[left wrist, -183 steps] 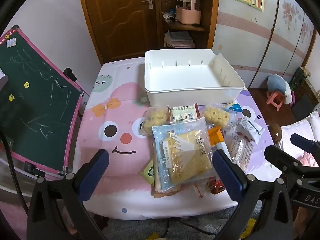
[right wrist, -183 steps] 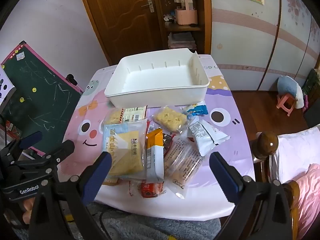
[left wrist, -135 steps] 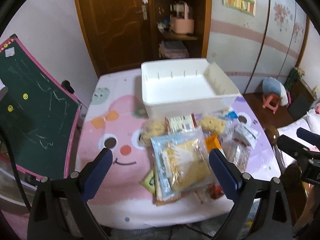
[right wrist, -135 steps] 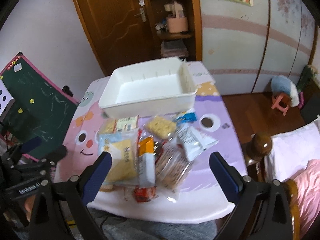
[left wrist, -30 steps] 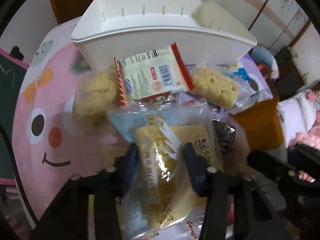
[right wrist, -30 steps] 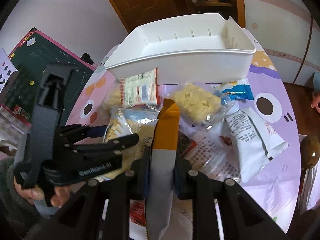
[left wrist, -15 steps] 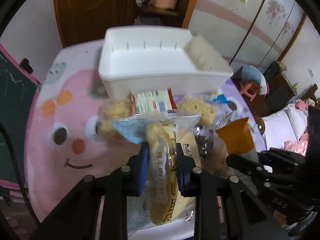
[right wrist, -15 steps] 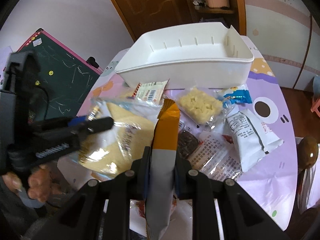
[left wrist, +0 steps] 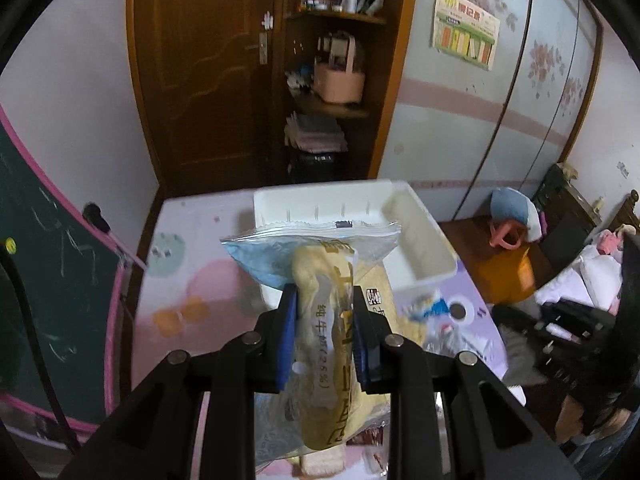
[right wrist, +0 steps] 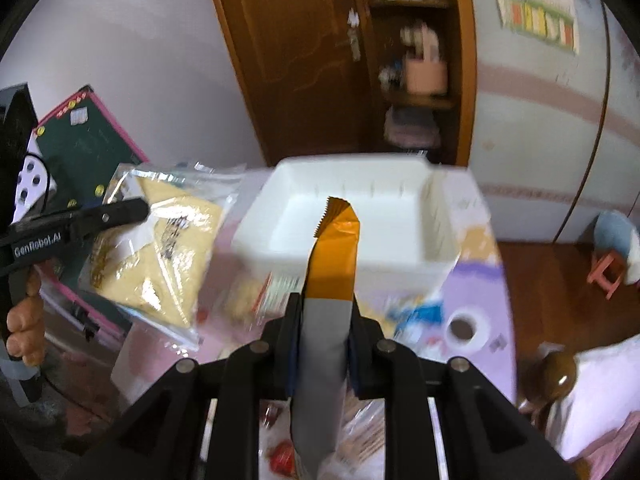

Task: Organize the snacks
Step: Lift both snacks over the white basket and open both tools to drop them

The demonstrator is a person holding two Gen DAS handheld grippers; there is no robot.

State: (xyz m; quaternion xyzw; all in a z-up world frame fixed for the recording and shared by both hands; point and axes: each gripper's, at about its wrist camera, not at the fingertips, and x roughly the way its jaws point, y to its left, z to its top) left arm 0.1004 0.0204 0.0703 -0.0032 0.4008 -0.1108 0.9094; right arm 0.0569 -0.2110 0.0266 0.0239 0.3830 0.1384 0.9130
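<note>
- Bedroom setup: cartoon-print pink and purple tablecloth [left wrist: 188,280] with a white rectangular plastic bin [right wrist: 360,196] at the back, empty so far as I can see.
- Left gripper [left wrist: 325,334] pinches a clear bag of yellow cake [left wrist: 320,320] mid-body, held aloft, probably bin-bound.
- Right gripper [right wrist: 323,346] is clamped on a long orange-and-grey foil packet [right wrist: 328,280], tip drooping toward the bin.
- Other snack packs [right wrist: 420,312] stay on the cloth.

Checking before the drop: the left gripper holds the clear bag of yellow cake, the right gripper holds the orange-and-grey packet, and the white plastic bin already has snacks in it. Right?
Not quite. The white plastic bin is empty, as the right wrist view shows. The rest stands: the left gripper holds the clear bag of yellow cake, and the right gripper holds the orange-and-grey packet.
</note>
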